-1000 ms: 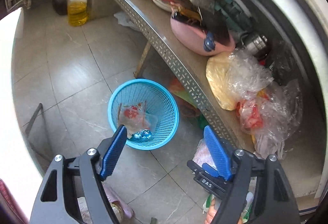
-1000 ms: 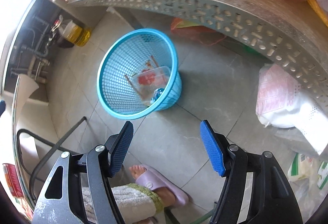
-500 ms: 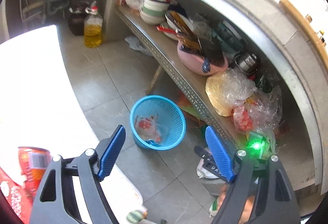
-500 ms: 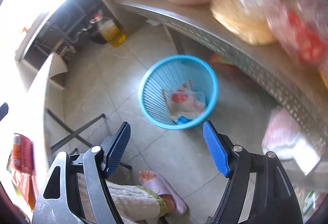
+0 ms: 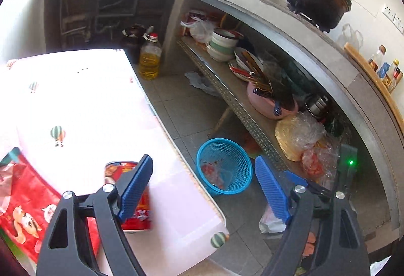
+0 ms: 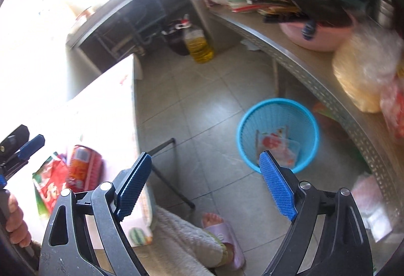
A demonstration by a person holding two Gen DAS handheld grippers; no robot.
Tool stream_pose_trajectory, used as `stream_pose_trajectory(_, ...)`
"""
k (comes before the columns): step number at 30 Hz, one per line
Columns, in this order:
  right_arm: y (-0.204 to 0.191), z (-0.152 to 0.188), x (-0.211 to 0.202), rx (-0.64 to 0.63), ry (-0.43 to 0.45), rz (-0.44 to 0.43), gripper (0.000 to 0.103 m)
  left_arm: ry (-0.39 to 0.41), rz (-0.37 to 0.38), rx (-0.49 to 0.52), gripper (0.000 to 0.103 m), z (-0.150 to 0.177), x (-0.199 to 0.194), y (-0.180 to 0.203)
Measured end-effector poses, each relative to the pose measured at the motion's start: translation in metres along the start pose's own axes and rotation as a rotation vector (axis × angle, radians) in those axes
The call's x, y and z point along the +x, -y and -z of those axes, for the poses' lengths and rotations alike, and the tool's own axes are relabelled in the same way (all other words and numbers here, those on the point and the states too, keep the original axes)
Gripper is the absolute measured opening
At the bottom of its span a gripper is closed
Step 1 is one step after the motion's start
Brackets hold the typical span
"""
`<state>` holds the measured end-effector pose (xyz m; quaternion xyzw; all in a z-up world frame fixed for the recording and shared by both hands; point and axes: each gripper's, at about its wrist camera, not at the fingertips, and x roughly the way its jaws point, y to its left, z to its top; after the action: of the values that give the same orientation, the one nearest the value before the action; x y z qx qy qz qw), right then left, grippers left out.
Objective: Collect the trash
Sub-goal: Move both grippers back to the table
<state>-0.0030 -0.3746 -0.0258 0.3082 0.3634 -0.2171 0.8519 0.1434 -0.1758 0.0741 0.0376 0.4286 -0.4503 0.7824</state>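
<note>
Left wrist and right wrist views, kitchen floor and desk. The desk (image 5: 75, 104) is overexposed to near white, so its cloth pattern is lost except for a few small printed balloons; the upper left of the right wrist view is likewise burnt out. The right wrist view is motion-blurred, and the goods on the metal shelf (image 6: 298, 58) there cannot be told apart clearly. One blue mesh basket (image 5: 224, 166) stands on the tiled floor just beside the shelf's edge, well apart from the desk; inside it lie clear wrappers with red print (image 6: 276, 147), partly hidden by the basket wall, so their number cannot be told. Two pieces of trash lie on the desk: one red-and-orange can (image 5: 137, 202) on its side, partly covered by the left gripper's finger, and one red printed packet (image 5: 22, 200), cut off at the frame's left edge. Left gripper (image 5: 203, 190): jaws spread wide, with nothing between them. Right gripper (image 6: 205, 186): jaws opening, nothing between them; its right finger overlaps the basket's near rim in the picture. One hand (image 6: 15, 223) grips the left gripper's handle at the right wrist view's left edge. One foot in a pale slipper (image 6: 222, 233) and one fleecy trouser leg show below. One oil bottle (image 5: 150, 58) stands on the floor.
</note>
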Motion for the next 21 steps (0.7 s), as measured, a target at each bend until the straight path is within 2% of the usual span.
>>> stream_pose_trajectory(9, -0.051, -0.008, -0.005, -0.112, 0.0, -0.067, 0.083, 0.034, -0.012, -0.096, 0.081, 0.008, -0.029, -0.042)
stream_pose_trajectory(21, -0.114, -0.014, -0.002, -0.233, -0.017, -0.162, 0.083, 0.12, -0.071, -0.138, 0.081, 0.016, -0.077, -0.074)
